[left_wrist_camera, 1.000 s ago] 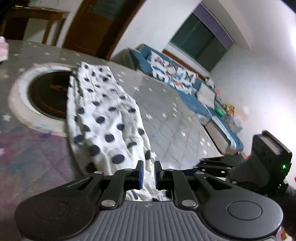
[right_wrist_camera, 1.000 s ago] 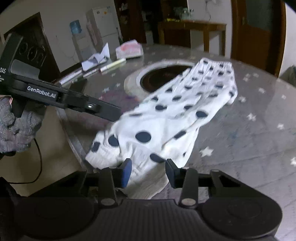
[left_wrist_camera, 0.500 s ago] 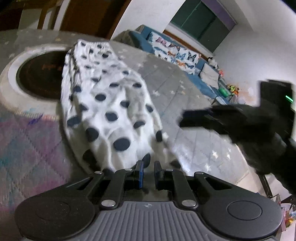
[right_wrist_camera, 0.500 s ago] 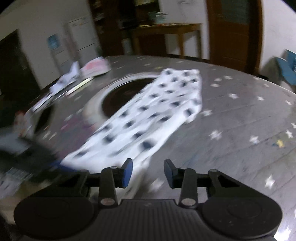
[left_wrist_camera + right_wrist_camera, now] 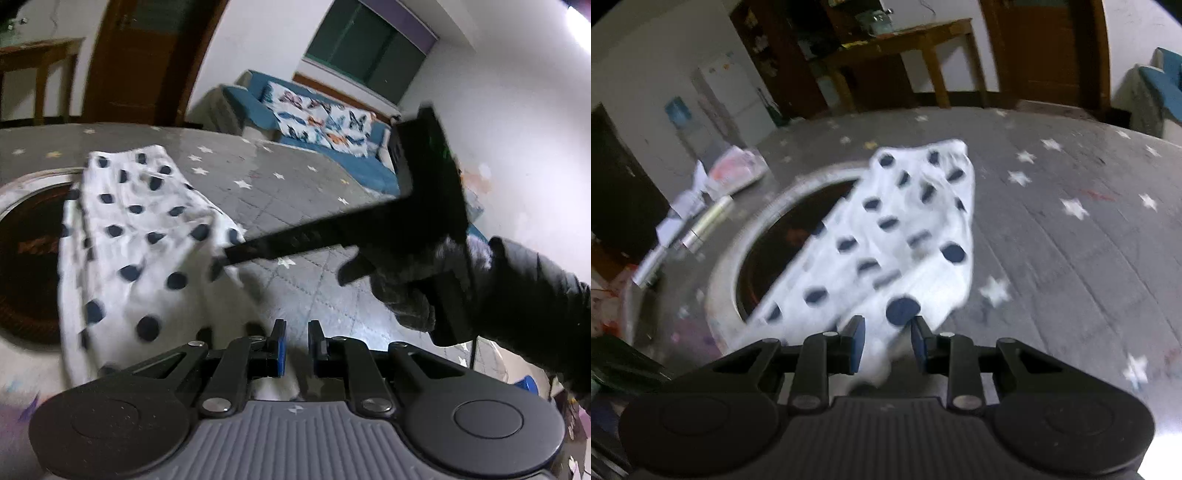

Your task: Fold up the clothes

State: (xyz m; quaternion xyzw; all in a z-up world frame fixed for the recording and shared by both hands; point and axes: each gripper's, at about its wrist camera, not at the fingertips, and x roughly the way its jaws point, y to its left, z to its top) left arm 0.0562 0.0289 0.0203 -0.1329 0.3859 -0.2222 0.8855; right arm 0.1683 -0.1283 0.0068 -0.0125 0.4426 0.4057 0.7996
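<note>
Left wrist view: spotted garment (image 5: 140, 240) on worktop (image 5: 295, 192), long axis running away and to the left, near end lifted. Left hand-held gripper (image 5: 294, 349) narrowed to a slim gap over white cloth; grip not confirmable. Right hand-held gripper (image 5: 225, 258) reaching in from the right, touching the garment's right edge.

Right wrist view: garment (image 5: 886, 236) dead ahead, long axis leaning left over a dark round inset (image 5: 783, 251). Right hand-held gripper (image 5: 888, 345) partly open, cloth between the jaws, not clamped. White fabric, dark dots, bunched, blurred.
</note>
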